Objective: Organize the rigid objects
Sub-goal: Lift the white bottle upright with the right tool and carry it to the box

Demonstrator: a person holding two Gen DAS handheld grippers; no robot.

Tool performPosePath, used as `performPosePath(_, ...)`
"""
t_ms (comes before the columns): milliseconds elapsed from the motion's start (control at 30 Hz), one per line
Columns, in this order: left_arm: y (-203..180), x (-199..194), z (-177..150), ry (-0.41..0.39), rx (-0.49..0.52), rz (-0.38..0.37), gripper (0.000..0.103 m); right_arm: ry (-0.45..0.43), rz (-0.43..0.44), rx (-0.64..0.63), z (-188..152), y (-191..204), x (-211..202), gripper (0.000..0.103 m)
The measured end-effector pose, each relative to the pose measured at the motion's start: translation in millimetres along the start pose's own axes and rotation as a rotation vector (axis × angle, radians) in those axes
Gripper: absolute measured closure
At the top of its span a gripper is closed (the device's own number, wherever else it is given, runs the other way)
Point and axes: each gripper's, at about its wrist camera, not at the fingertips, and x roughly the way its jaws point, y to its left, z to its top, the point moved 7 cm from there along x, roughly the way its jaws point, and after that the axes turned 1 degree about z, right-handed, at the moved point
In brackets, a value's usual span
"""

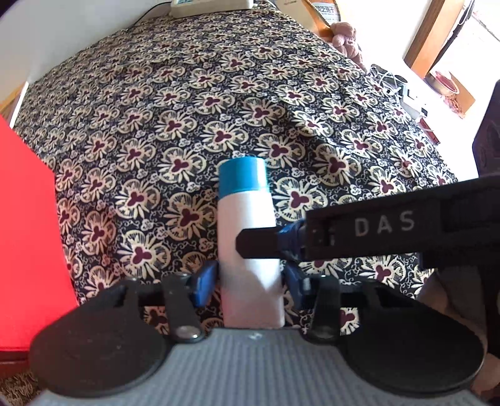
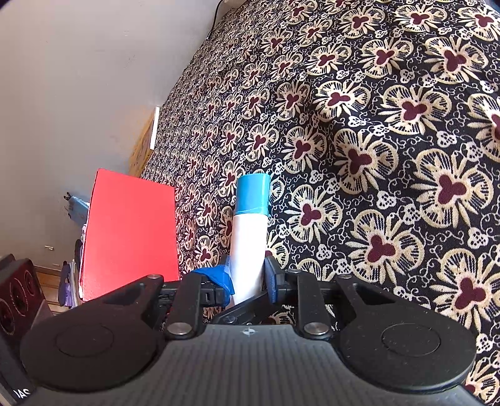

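Note:
A white tube with a blue cap [image 1: 247, 218] stands over the floral cloth, cap pointing away from both cameras. In the left wrist view my left gripper [image 1: 250, 281] has its blue pads against the tube's two sides near its lower end. One black finger [image 1: 259, 246] of my right gripper reaches in from the right across the front of the tube. In the right wrist view the same tube [image 2: 250, 237] rises between the pads of my right gripper [image 2: 248, 274], which pinch its narrow lower end. A dark finger [image 2: 247, 307] of the left gripper crosses just below.
A floral cloth [image 1: 218, 109] covers the wide surface ahead. A red box [image 1: 28, 234] [image 2: 128, 234] stands at its left edge by a pale wall [image 2: 78, 78]. A white device [image 1: 212, 6] lies at the far edge, and cables [image 1: 390, 84] at the right.

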Motion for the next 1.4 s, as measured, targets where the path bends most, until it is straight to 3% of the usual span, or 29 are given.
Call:
performPosePath(133,1.1,-1.0,-1.1,-0.001,-0.010,-0.003,0.065,0.003,0.004,0.008,-2.1,-0.7,-0.2,0.098)
performPosePath(433,-2.4,-6.6,-9.8,0.011,-0.011,-0.009,0.065,0.019,0.006,0.002,-20.5,-13.6,-22.6,0.098)
performPosePath(1400,-4.1,-28.7,-63.6,0.033,-0.079,-0.001,0.065,0.140,-0.001,-0.104,-122.1,0.8,-30.9,0.098)
